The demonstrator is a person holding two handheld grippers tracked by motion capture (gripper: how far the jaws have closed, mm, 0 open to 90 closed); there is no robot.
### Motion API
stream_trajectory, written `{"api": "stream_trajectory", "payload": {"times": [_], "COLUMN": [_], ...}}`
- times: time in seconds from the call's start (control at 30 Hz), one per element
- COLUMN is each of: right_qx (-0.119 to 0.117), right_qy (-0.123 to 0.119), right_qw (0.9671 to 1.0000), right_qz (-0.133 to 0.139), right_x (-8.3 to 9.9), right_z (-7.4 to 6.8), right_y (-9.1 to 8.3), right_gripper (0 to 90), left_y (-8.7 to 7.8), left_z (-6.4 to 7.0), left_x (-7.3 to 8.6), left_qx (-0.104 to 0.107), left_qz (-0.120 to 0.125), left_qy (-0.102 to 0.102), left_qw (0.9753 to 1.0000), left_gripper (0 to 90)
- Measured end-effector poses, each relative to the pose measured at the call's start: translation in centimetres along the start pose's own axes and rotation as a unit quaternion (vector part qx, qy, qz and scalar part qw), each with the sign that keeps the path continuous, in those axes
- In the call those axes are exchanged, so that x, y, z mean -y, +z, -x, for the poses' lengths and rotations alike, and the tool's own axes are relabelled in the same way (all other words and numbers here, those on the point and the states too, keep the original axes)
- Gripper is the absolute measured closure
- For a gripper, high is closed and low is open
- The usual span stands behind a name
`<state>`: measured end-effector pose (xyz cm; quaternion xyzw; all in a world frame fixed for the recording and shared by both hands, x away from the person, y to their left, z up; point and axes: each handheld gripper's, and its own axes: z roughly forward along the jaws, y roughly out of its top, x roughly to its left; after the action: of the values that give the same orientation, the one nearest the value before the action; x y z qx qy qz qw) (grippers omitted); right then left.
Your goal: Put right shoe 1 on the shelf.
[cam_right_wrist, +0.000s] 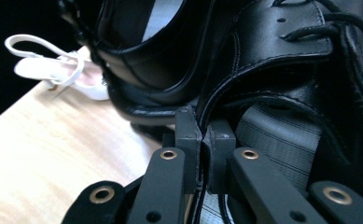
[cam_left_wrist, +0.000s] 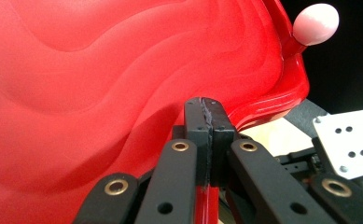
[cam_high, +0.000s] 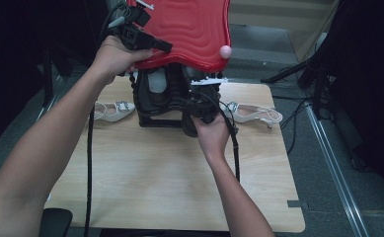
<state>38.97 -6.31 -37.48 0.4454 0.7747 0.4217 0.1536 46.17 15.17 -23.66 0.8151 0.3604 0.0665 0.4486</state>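
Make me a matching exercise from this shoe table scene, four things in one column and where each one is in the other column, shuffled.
Things:
1. red tray
2. black boot
3. white sandal
4. pink knob

Places or states:
A. flat on the table, left of the black footwear
B. on the red tray's right edge
C. held up over the table, its edge pinched by the left gripper
D. its leather edge pinched by the right gripper

Pairs: 1-C, 2-D, 3-A, 4-B

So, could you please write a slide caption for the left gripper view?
Left gripper fingers shut on the edge of a red lid with a pink knob.
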Motion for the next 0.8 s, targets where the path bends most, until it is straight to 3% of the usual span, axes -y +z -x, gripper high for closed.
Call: {"api": "stream_trajectory", "payload": {"times": [0.17,0.27,0.4,0.67,0.8], "right_qx": [0.022,0.019,0.026,0.015,-0.012], "right_qy": [-0.010,-0.001,-0.006,0.008,0.022], "right_qw": [0.9997,0.9997,0.9992,0.9994,0.9989], "right_qz": [0.011,0.018,0.030,0.030,0.039], "right_x": [-0.6,-0.7,-0.8,-0.7,-0.7], "right_z": [0.3,0.7,0.8,0.6,0.7], "right_y": [1.0,1.4,1.8,2.0,1.8], "right_gripper": [87.3,87.3,86.5,78.9,72.1], "left_y": [0.0,0.0,0.0,0.2,0.1], "left_z": [0.0,0.0,0.0,0.1,0.0], "left_x": [0.0,0.0,0.0,-0.1,0.0], "left_qx": [0.001,0.001,0.001,-0.016,-0.015], "left_qz": [0.000,0.000,0.001,-0.004,-0.003], "left_qy": [0.000,-0.002,-0.003,-0.003,-0.003], "left_qw": [1.0000,1.0000,1.0000,0.9999,0.9999], "left_gripper": [90.0,90.0,90.0,90.0,90.0]}}
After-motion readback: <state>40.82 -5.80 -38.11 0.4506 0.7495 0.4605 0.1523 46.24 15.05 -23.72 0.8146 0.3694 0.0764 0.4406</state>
